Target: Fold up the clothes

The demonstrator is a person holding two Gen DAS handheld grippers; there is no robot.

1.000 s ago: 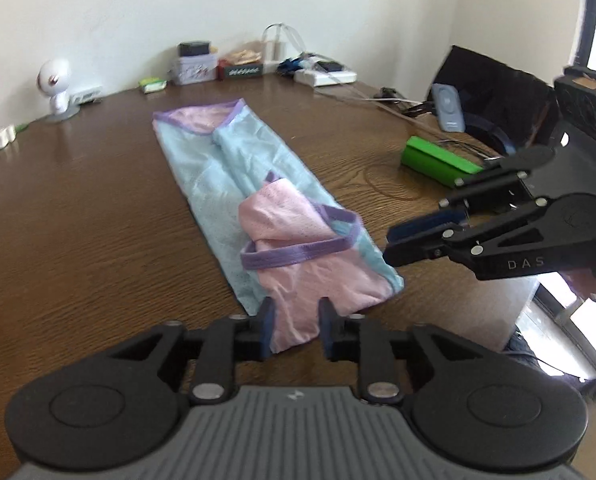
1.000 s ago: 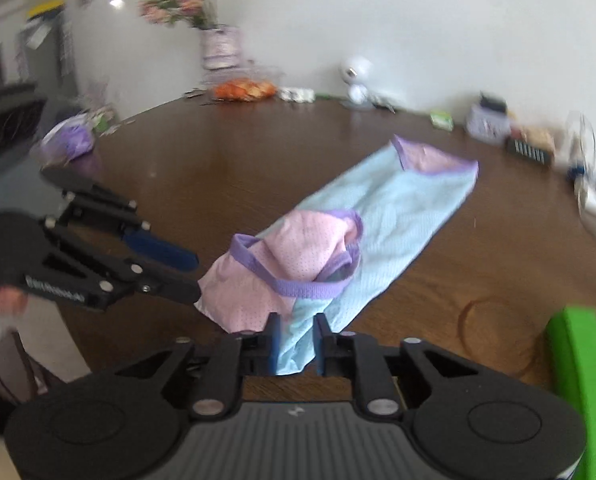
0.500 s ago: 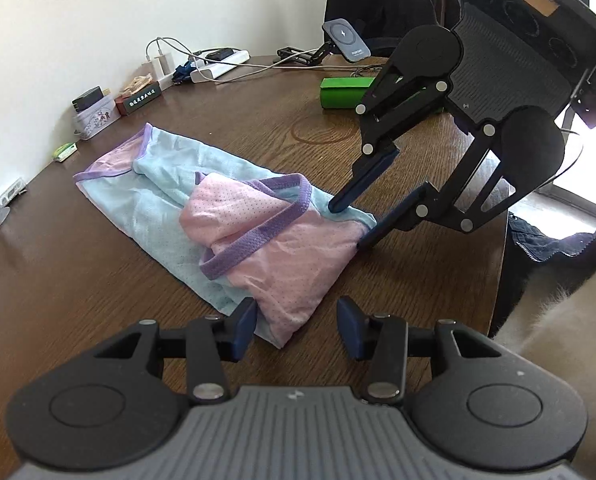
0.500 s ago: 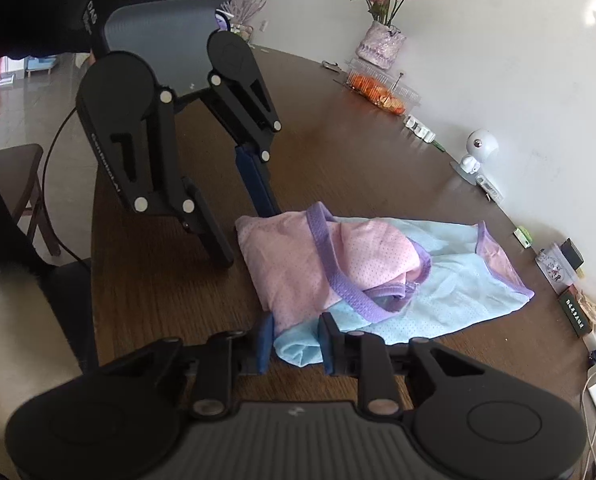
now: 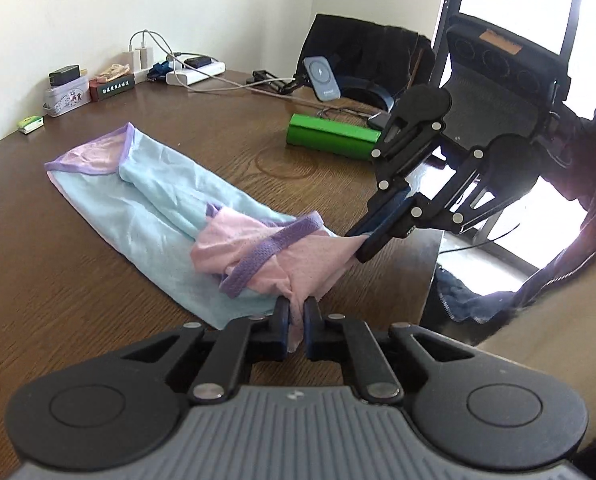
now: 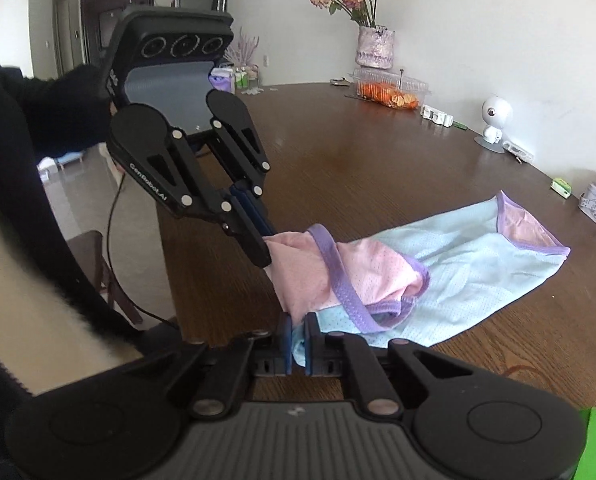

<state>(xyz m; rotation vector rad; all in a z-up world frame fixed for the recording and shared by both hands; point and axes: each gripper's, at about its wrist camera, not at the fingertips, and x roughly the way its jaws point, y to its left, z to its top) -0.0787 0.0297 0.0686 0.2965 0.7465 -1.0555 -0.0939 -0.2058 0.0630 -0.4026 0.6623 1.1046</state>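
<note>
A light blue garment (image 5: 158,200) with a pink panel and purple trim lies lengthwise on the brown table (image 5: 58,300), partly folded at its near end. My left gripper (image 5: 296,308) has its jaws closing, and its pads pinch the pink near corner. My right gripper (image 5: 361,240) comes in from the right and grips the other near corner. In the right wrist view the right gripper (image 6: 298,326) has its jaws closing on the blue and pink edge of the garment (image 6: 477,256). The left gripper (image 6: 264,250) bites the pink cloth there.
A green box (image 5: 329,138), a phone stand (image 5: 321,80), a power strip (image 5: 196,74) and small tins (image 5: 66,94) sit on the far side. A vase (image 6: 373,48), a food container (image 6: 389,92) and a white camera (image 6: 493,118) stand by the wall. The table edge (image 5: 429,280) is near the right gripper.
Both pairs of jaws have closed from open onto the garment's near corners. The pink end now bunches and rises slightly between the two grippers.
</note>
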